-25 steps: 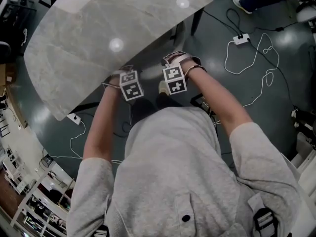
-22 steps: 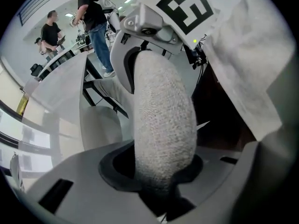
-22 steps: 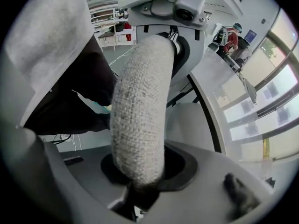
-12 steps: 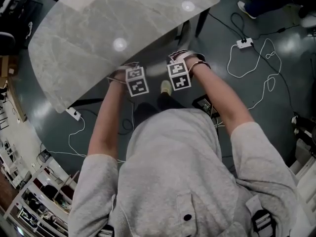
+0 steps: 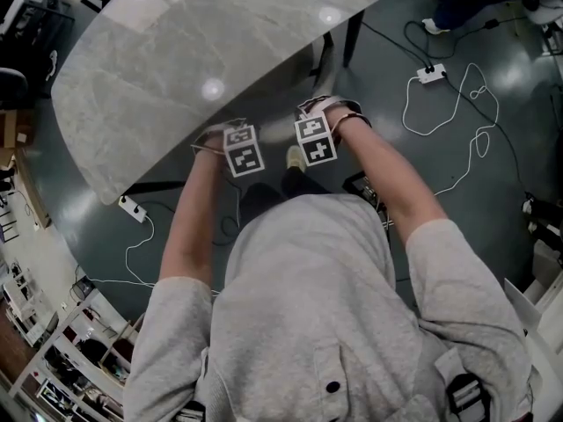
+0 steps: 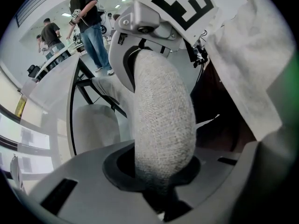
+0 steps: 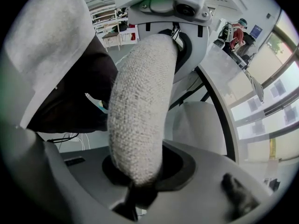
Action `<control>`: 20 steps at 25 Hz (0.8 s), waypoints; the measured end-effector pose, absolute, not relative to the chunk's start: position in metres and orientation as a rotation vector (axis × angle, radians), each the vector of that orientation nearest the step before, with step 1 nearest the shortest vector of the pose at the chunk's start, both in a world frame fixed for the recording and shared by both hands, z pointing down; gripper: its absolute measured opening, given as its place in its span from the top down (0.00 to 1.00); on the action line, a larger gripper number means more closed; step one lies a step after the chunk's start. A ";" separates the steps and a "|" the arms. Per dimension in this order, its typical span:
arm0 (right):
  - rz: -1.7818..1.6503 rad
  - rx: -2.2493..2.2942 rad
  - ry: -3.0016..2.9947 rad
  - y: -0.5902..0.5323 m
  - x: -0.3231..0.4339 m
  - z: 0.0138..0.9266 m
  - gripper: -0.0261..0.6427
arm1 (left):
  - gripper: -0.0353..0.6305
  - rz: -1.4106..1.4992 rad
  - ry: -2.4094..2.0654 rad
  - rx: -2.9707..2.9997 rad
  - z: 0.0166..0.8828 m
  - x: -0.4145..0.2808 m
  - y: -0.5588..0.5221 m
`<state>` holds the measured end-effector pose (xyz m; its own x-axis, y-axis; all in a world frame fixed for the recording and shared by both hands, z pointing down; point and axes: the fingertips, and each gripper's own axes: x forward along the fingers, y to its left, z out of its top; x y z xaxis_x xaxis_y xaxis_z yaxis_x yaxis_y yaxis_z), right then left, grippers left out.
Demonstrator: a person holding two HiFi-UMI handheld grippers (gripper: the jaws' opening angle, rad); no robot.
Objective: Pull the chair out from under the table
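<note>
The chair's backrest (image 6: 161,106) is a padded bar covered in grey woven cloth. My left gripper (image 6: 161,171) is shut on its top edge and points steeply down. The same backrest (image 7: 140,106) runs between the jaws of my right gripper (image 7: 140,171), which are closing on it, and the cloth fills the gap. The pale chair seat (image 6: 91,125) lies under the table. In the head view the left gripper (image 5: 244,150) and right gripper (image 5: 314,139) stand side by side at the edge of the marble table (image 5: 176,69), which hides most of the chair.
A dark table leg (image 5: 352,38) stands at the far right of the table. White cables (image 5: 440,104) and a power strip (image 5: 431,73) lie on the dark floor to the right, and another strip (image 5: 132,207) lies to the left. People (image 6: 88,22) stand beyond the table.
Both grippers have shifted a little along the table's near edge, still side by side. Their hold on the chair back looks the same.
</note>
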<state>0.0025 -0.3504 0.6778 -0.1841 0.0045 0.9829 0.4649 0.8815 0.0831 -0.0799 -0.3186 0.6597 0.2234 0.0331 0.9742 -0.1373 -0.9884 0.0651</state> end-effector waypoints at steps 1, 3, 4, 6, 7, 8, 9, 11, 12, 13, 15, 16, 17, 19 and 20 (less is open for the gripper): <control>-0.411 -0.363 -1.719 -0.348 0.002 0.677 0.84 | 0.80 1.872 -0.084 2.347 0.659 -0.081 -0.317; -0.377 -0.384 -1.717 -0.342 0.000 0.674 0.84 | 0.80 1.858 -0.047 2.340 0.656 -0.084 -0.312; -0.368 -0.394 -1.717 -0.338 0.001 0.674 0.84 | 0.80 1.854 -0.037 2.337 0.656 -0.083 -0.309; -0.365 -0.390 -1.724 -0.333 0.004 0.674 0.84 | 0.80 1.853 -0.047 2.344 0.657 -0.080 -0.304; -0.364 -0.383 -1.725 -0.332 0.005 0.675 0.84 | 0.80 1.855 -0.055 2.348 0.657 -0.078 -0.303; -0.364 -0.378 -1.723 -0.332 0.006 0.675 0.84 | 0.80 1.860 -0.061 2.350 0.657 -0.077 -0.303; -0.362 -0.373 -1.719 -0.331 0.006 0.675 0.84 | 0.80 1.866 -0.067 2.349 0.657 -0.078 -0.303; -0.355 -0.369 -1.716 -0.327 0.005 0.675 0.84 | 0.80 1.876 -0.066 2.348 0.657 -0.079 -0.300; -0.349 -0.371 -1.715 -0.323 0.006 0.675 0.84 | 0.80 1.878 -0.055 2.348 0.657 -0.079 -0.297; -0.342 -0.374 -1.714 -0.318 0.006 0.674 0.84 | 0.80 1.877 -0.040 2.348 0.656 -0.079 -0.293; -0.336 -0.377 -1.714 -0.309 0.006 0.674 0.84 | 0.80 1.873 -0.017 2.348 0.655 -0.078 -0.284; -0.333 -0.374 -1.715 -0.305 0.007 0.674 0.84 | 0.80 1.873 -0.014 2.350 0.655 -0.078 -0.280; -0.330 -0.369 -1.716 -0.302 0.007 0.675 0.84 | 0.80 1.875 -0.013 2.352 0.655 -0.078 -0.277; -0.323 -0.361 -1.714 -0.296 0.008 0.675 0.84 | 0.80 1.879 -0.010 2.357 0.656 -0.077 -0.272; -0.320 -0.357 -1.713 -0.293 0.009 0.676 0.84 | 0.80 1.880 -0.007 2.359 0.656 -0.077 -0.269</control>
